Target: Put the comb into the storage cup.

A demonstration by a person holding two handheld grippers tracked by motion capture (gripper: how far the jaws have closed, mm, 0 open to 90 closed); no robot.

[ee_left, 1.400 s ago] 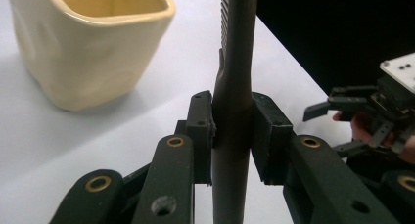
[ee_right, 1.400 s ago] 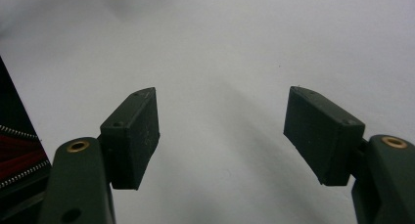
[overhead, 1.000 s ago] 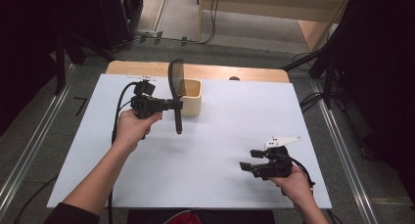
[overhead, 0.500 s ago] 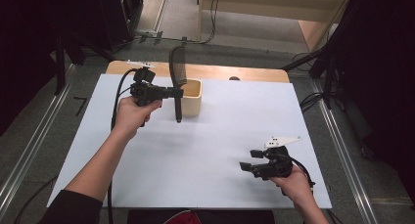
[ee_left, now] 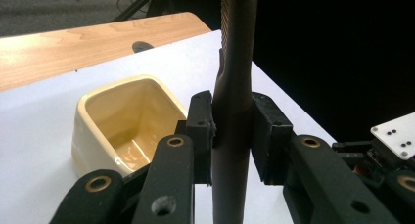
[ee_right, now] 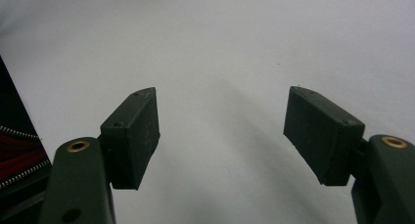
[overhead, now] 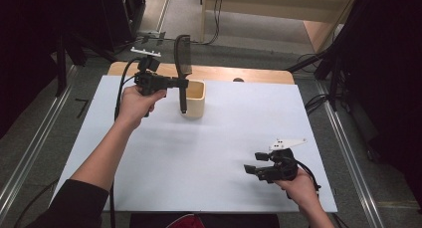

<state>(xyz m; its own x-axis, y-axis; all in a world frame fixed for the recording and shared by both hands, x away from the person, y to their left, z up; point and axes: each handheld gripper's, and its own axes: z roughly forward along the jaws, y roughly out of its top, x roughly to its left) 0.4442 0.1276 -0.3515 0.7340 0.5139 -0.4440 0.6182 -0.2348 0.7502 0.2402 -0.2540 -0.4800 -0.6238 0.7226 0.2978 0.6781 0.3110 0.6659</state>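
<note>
High view: left gripper (overhead: 182,82) jaws clamp the upright black comb (overhead: 182,63) above the cream cup (overhead: 194,99) at 11 o'clock; lower it straight inside. Right gripper (overhead: 253,170) jaws stand apart.

Comb (overhead: 183,63) upright before cup (overhead: 196,99)
</note>
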